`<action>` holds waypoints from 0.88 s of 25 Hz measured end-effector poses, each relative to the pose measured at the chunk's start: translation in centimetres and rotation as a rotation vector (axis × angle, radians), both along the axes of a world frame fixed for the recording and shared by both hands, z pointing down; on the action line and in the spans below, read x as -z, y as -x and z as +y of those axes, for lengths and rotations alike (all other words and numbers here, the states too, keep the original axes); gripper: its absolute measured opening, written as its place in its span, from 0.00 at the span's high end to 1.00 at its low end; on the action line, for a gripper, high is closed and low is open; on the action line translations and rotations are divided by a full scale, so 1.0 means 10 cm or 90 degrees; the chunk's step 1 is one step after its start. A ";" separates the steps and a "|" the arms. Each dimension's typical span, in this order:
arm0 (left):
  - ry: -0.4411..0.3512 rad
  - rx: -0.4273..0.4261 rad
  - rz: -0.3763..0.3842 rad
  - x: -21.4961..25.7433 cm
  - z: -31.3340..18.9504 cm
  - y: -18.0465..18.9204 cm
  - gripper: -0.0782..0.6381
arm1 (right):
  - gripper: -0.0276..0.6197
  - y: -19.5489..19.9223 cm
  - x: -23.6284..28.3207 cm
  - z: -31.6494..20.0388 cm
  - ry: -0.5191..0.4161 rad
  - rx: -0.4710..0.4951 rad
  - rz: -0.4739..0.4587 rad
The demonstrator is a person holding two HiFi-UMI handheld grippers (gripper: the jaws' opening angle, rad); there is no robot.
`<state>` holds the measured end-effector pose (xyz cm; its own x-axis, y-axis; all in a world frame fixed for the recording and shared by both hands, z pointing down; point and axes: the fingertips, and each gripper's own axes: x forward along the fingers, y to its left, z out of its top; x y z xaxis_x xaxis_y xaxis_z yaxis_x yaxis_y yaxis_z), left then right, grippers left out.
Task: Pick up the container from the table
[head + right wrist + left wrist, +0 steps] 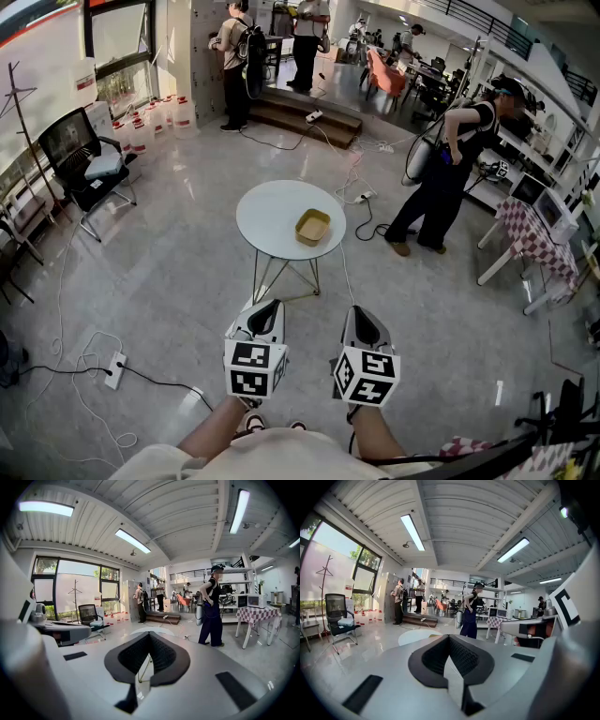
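A shallow tan container point(312, 227) lies on the right part of a round white table point(272, 211) on thin metal legs, some way ahead of me. Both grippers hang side by side over the floor, short of the table. My left gripper point(270, 306) points toward the table's near edge with its jaws together and nothing between them. My right gripper point(362, 315) sits beside it, also shut and empty. In the left gripper view the gripper point(449, 638) has the table point(415, 636) just beyond its tip. In the right gripper view the gripper point(150, 635) faces the table point(143, 631) too.
A person in dark clothes point(441, 178) stands right of the table, near a checkered table point(534, 234). A black office chair point(89, 155) is at the left. Cables and a power strip point(115, 370) lie on the floor. More people stand by the steps point(309, 112) at the back.
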<state>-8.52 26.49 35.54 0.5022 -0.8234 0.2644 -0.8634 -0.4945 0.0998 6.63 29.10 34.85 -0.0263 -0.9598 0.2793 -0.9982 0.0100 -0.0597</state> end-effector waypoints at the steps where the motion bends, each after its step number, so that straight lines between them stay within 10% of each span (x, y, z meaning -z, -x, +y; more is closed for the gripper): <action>1: 0.001 0.001 -0.001 0.00 0.00 0.02 0.87 | 0.92 0.02 0.01 0.00 -0.001 0.000 0.000; 22: 0.004 -0.016 0.004 -0.08 -0.16 0.54 0.87 | 0.92 0.34 -0.13 -0.01 0.016 -0.033 -0.036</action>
<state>-13.89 24.91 36.33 0.5245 -0.8086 0.2666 -0.8499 -0.5157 0.1081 3.25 28.95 36.11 0.0073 -0.9530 0.3029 -0.9924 -0.0441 -0.1148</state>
